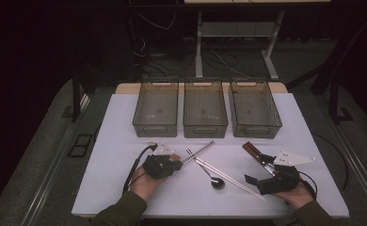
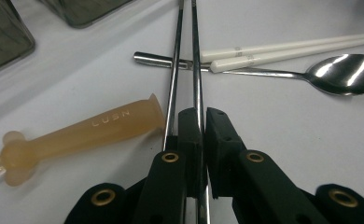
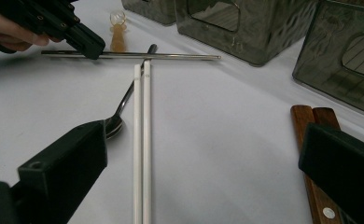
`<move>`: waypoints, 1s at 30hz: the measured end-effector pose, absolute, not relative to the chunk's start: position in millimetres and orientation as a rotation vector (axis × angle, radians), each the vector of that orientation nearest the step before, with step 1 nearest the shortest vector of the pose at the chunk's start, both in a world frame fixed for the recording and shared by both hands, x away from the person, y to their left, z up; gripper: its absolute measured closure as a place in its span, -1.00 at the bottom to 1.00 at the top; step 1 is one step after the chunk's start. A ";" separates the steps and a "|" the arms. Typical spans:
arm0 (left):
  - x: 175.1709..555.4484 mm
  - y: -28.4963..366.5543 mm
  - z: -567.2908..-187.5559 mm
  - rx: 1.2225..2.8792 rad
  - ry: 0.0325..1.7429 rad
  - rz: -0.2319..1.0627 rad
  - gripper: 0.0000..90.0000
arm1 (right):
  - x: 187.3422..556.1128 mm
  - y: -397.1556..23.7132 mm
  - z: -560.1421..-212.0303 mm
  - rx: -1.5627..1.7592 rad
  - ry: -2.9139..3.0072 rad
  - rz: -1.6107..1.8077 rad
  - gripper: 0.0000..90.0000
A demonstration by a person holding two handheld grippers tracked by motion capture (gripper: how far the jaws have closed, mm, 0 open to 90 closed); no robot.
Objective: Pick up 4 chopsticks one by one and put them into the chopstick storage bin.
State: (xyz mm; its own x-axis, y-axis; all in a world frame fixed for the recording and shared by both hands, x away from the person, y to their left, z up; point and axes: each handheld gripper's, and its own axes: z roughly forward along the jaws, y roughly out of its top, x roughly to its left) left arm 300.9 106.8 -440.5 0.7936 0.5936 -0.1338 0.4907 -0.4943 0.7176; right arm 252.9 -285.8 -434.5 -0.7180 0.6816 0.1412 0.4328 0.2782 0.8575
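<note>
Nearest me, my left gripper [image 2: 199, 122] is clamped on one of the metal chopsticks [image 2: 196, 60] lying on the table [image 1: 125, 136], probably to lift it toward the bins [image 1: 205, 110] beyond. My right gripper [image 3: 203, 154] waits with jaws apart (white chopsticks [image 3: 142, 140] between them, untouched).

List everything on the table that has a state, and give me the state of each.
left gripper: shut on one metal chopstick
right gripper: open, holding nothing
three bins: upright, appear empty
white chopsticks: lying paired
spoon: bowl up
</note>
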 end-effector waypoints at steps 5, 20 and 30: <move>301.7 110.4 -434.4 2.186 0.794 0.163 0.89 | 252.9 -286.2 -434.2 1.024 2.294 1.416 -0.97; 302.4 126.0 -417.1 2.162 0.761 0.143 0.89 | 255.0 -282.5 -440.6 1.026 2.325 1.433 -0.97; 304.1 133.1 -404.2 2.165 0.739 0.143 0.89 | 256.7 -282.9 -442.4 1.038 2.331 1.419 -0.97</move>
State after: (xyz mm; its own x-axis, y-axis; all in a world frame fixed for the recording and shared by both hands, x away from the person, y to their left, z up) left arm 304.1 133.1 -404.2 0.8208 0.5528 -0.1441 0.4587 -0.4875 0.7429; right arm 256.7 -282.9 -442.4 -0.7257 0.6678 0.1654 0.4537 0.2837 0.8448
